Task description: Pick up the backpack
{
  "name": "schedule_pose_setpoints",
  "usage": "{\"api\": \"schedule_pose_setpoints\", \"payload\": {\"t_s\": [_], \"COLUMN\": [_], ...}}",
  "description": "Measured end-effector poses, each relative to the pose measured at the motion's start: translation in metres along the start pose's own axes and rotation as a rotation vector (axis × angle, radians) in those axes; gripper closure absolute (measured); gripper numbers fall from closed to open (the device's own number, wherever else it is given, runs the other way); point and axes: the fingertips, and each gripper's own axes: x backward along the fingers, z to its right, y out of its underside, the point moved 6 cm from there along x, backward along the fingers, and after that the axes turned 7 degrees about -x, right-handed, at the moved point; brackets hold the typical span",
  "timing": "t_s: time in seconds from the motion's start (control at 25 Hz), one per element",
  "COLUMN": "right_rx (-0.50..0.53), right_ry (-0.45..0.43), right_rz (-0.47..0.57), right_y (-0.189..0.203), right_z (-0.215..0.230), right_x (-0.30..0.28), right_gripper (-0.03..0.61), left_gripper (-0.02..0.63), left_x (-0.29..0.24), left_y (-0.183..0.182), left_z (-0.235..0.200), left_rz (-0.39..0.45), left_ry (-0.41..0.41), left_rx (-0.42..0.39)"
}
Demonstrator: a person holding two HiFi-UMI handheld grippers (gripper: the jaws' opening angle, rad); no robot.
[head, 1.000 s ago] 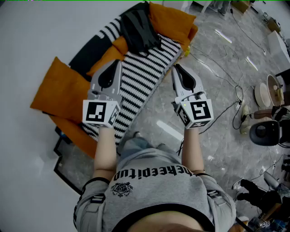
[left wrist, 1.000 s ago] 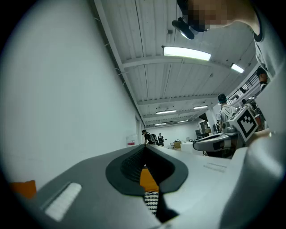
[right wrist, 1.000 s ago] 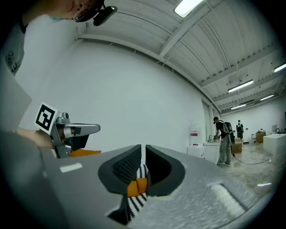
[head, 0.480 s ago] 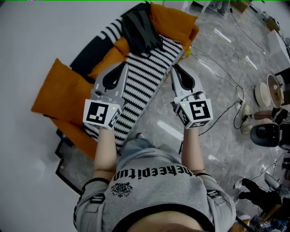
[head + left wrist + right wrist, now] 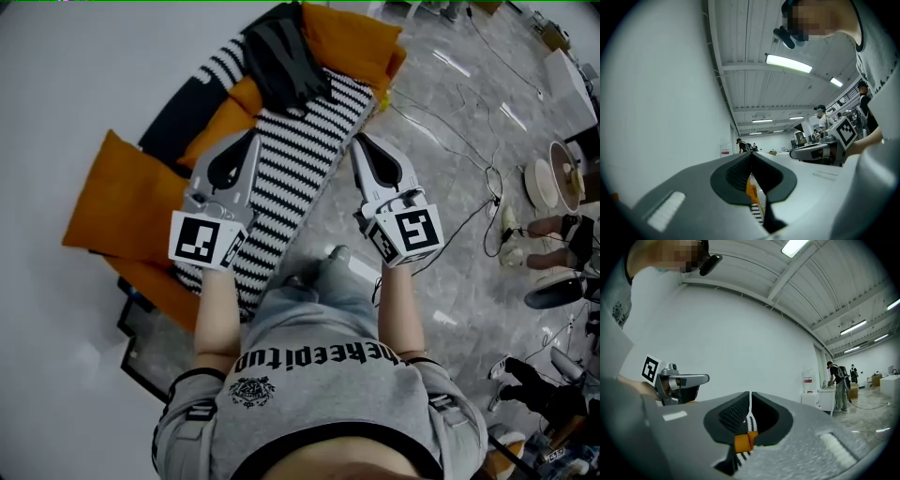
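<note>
A dark grey backpack [image 5: 284, 58] lies on the far end of a black-and-white striped sofa [image 5: 300, 159] between orange cushions [image 5: 127, 197]. My left gripper [image 5: 250, 138] hovers over the striped seat, short of the backpack, with its jaws together and nothing in them. My right gripper [image 5: 357, 140] hangs beside the sofa's front edge over the floor, also shut and holding nothing. The left gripper view shows the shut left gripper [image 5: 751, 153] with only a sliver of orange and stripes below the tips. The right gripper view shows the same for the right gripper [image 5: 750, 393]. The backpack is in neither gripper view.
Black cables [image 5: 469, 202] trail over the grey marble floor to the right, near round appliances [image 5: 562, 183] and someone's feet. A dark framed panel [image 5: 141, 352] lies by the white wall behind the sofa's near end. My shoe [image 5: 333, 258] stands at the sofa front. People work at far benches [image 5: 839, 385].
My shoe and knee have come forward between the arms towards the sofa. Both grippers keep about the same places in the view and stay shut.
</note>
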Motion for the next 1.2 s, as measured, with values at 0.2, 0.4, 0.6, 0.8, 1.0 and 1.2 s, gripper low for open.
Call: {"api": "schedule_pose_setpoints", "payload": {"t_s": [0.2,0.4,0.6,0.8,1.0,1.2], "right_rx": [-0.035,-0.027,-0.027,-0.015,-0.01,-0.02], "right_ry": [0.008,-0.007,-0.033,-0.068,-0.11,-0.148], "right_rz": [0.01,0.013,0.016,0.015,0.007,0.005], "right_y": [0.001,0.001,-0.002,-0.008,-0.009,-0.009], "right_z": [0.018,0.047,0.089,0.135,0.176,0.212], "right_x": [-0.018,-0.044,-0.075,-0.11,-0.133,-0.146], "right_gripper": [0.568,0.568,0.568,0.568,0.568,0.568], "left_gripper": [0.604,0.603,0.601,0.601,0.601,0.601], "left_x": [-0.018,-0.05,-0.096,-0.145,-0.188,-0.223], "left_y": [0.005,0.016,0.027,0.036,0.044,0.05], "left_z": [-0.013,-0.025,-0.034,-0.043,-0.043,-0.035], "left_rz": [0.013,-0.003,-0.01,-0.007,-0.015,-0.025], "left_ry": [-0.02,-0.047,-0.068,-0.093,-0.119,-0.147], "left_rx": [-0.009,-0.002,-0.009,-0.011,-0.017,-0.024]}}
